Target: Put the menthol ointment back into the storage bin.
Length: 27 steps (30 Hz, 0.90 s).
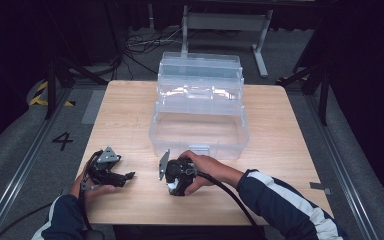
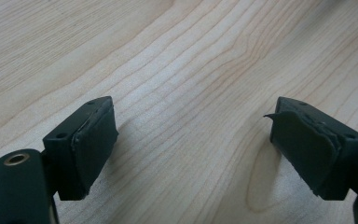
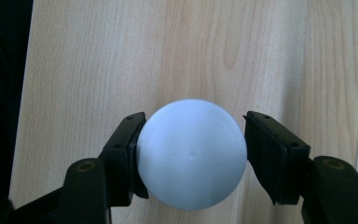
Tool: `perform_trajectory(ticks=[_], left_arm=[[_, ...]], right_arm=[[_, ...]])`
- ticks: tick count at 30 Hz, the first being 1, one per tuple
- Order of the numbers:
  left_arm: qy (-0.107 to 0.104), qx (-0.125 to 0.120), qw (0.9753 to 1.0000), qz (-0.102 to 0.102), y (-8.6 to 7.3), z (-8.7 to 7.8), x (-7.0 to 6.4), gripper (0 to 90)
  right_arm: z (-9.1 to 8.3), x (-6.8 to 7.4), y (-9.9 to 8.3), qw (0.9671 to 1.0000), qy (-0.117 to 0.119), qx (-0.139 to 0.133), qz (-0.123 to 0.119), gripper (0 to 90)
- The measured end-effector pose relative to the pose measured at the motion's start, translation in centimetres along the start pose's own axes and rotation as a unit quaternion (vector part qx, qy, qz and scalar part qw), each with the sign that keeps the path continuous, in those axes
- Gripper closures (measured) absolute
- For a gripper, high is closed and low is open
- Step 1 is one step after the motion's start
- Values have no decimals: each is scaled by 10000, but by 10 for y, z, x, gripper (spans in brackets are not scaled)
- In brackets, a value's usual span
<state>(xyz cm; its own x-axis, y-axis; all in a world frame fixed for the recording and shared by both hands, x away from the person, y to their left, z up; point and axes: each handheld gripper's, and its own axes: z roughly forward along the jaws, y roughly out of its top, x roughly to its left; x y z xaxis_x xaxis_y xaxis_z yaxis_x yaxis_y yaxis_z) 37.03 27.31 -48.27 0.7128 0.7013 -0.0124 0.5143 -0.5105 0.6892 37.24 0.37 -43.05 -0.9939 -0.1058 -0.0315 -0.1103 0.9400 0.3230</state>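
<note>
A white ball (image 3: 191,154) sits between the two black jaws of my right gripper (image 3: 196,120), and both pads touch its sides just above the wooden table (image 3: 98,56). In the high view the right gripper (image 1: 176,186) points down near the table's front edge, with a sliver of the ball (image 1: 172,187) showing beneath it. A hand holds it in front of a clear plastic box (image 1: 200,131). My left gripper (image 2: 191,112) stands open over bare wood, nothing between its pads. From above, the left gripper (image 1: 128,176) lies low at the front left, pointing right.
The clear box has its lid and tiered trays (image 1: 200,80) folded open toward the back; its latch (image 1: 199,149) faces the person. The table's front edge (image 1: 180,220) is close behind both hands. Cables and a metal frame (image 1: 225,22) lie on the floor beyond.
</note>
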Motion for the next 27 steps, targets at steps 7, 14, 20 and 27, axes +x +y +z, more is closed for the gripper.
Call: perform_trajectory(ticks=[7,14,20,27], left_arm=[[0,1,10000,-2,0,0,0,147],[7,1,10000,5,0,0,0,147],[-9,-2,10000,1,0,0,0,148],[-17,-2,10000,-3,0,0,0,148]], right_arm=[[1,1,1,9999,-5,104,-64,449],[0,2,1,9999,4,78,-102,501],[-2,2,-3,9999,36,101,-121,502],[-3,0,-8,9999,44,96,-84,502]])
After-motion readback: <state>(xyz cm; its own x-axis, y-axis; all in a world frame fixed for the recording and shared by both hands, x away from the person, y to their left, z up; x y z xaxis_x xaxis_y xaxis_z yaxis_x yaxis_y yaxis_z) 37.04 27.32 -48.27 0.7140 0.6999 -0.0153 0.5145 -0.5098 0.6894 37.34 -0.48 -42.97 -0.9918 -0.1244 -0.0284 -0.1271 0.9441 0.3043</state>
